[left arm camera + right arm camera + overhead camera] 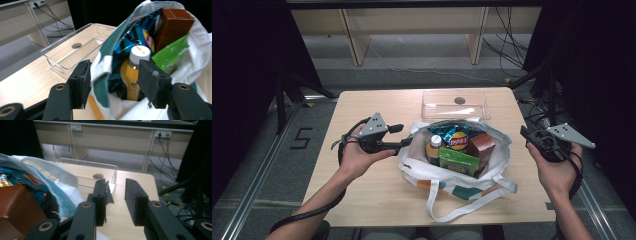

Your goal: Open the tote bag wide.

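Behind the table, beyond the work

We see a clear plastic tray point(455, 105) at the far edge of the wooden table point(377, 190), a dark round spot showing through its bottom. Past the table we see pale wooden furniture point(412, 22) against the back, black cables point(507, 50) trailing over the grey floor point(412, 75), and a "5" marked on the floor point(302, 138) to the left.

White cloth bag point(457, 172), glossy foil crisp packet point(452, 134), clear plastic tray point(455, 104) (matt wood-grain table point(377, 190))
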